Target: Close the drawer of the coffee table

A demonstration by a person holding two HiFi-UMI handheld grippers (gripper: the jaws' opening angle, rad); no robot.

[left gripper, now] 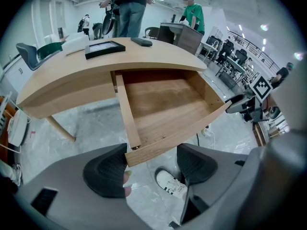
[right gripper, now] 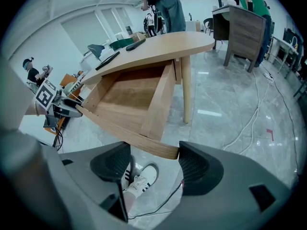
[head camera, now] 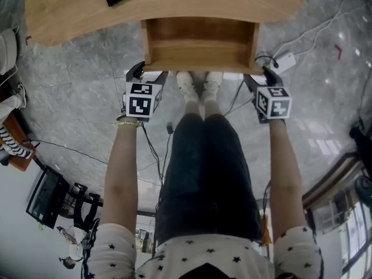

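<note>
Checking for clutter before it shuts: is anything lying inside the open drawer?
No, the left gripper view shows the drawer floor as bare wood from side to side.

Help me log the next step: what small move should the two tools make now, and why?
Probably push both forward evenly. The drawer stands open, out of the coffee table, and the left tool and right tool, jaws apart, sit at opposite ends of its front panel.
</note>
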